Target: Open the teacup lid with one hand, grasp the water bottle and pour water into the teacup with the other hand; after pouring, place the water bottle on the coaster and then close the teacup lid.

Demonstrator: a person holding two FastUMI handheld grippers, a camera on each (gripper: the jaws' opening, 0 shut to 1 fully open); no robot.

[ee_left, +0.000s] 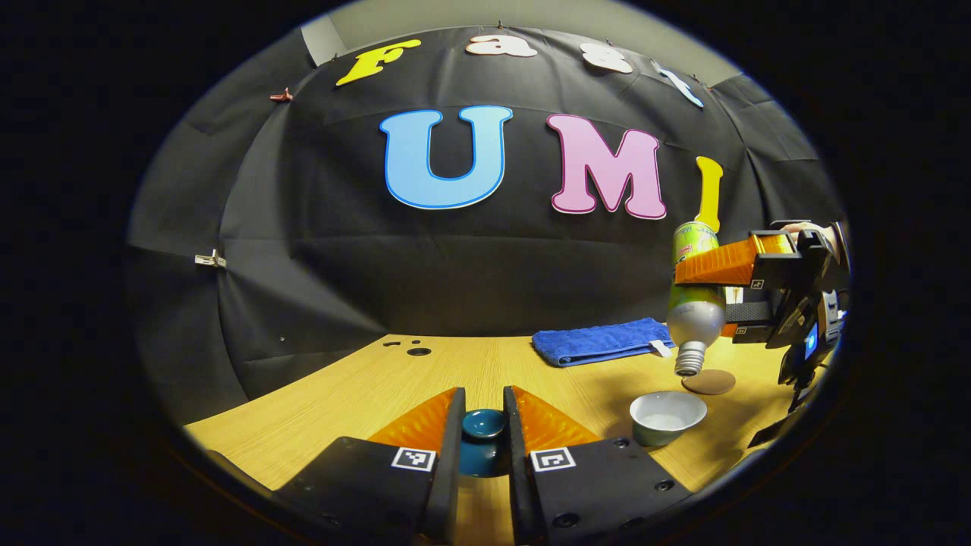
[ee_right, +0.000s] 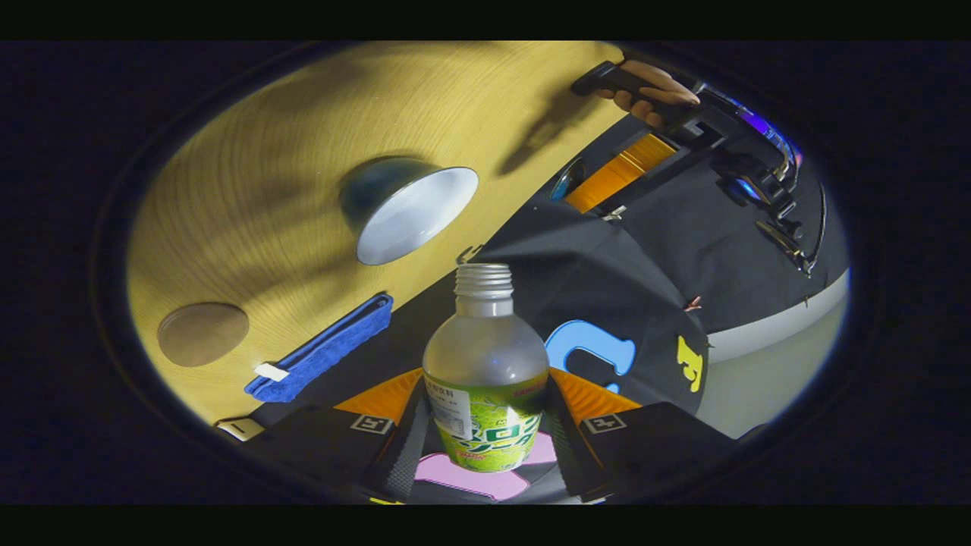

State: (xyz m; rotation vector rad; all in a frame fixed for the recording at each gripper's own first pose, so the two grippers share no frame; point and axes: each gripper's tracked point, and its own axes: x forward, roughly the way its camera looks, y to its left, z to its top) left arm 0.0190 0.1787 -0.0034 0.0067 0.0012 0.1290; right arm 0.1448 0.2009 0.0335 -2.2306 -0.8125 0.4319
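Left claw [ee_left: 483, 425] clamped on dark teal ceramic lid [ee_left: 483, 423] above wooden bench [ee_left: 364, 394]; right claw [ee_right: 485, 428] gripping green-labelled clear plastic bottle [ee_right: 485, 371], upended over open white-lined teacup [ee_left: 667, 415].

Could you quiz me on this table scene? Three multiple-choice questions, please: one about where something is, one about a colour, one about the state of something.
1. Where is the teacup lid?
A. On the teacup
B. Between the left gripper's fingers
C. On the coaster

2. What colour is the folded towel?
A. Blue
B. Red
C. White

3. How is the water bottle held?
A. Upright
B. Flat on the table
C. Tipped mouth down

Answers:
1 B: the left gripper has its orange fingers on either side of the dark teal lid, while the teacup stands open.
2 A: it lies blue at the table's far edge.
3 C: the right gripper clamps it, with its neck pointing down above the round brown coaster.
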